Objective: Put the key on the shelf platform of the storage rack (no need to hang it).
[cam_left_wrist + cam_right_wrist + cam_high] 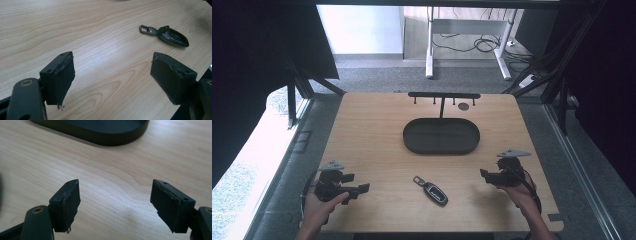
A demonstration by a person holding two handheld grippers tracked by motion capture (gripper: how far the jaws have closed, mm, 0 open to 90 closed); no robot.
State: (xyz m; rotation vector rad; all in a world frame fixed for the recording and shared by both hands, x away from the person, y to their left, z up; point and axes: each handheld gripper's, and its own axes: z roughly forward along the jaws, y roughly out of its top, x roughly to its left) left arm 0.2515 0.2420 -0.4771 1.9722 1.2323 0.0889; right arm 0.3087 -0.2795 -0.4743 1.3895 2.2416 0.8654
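High view: we see a wooden table (377, 130) with a black oval tray (441, 135) at its centre and a black rack (443, 95) with small hooks standing just behind the tray. A dark car key fob (432, 191) with a metal clip lies flat on the near part of the table, between our two tools and apart from both. The left gripper (362, 188) sits at the near left corner, pointing right toward the fob. The right gripper (484, 174) sits at the near right, pointing left. Neither one touches anything.

Left gripper view: we have both jaws wide apart with bare wood between them, nothing held. The key fob (167, 36) lies ahead and to the right, past the right-hand jaw's tip, clip end pointing left. It's outside the gap, not in contact.

Right gripper view: jaws wide apart here too, holding nothing, only table surface between them. The tray (100, 130) rim runs across the top, well ahead of the jaw tips.
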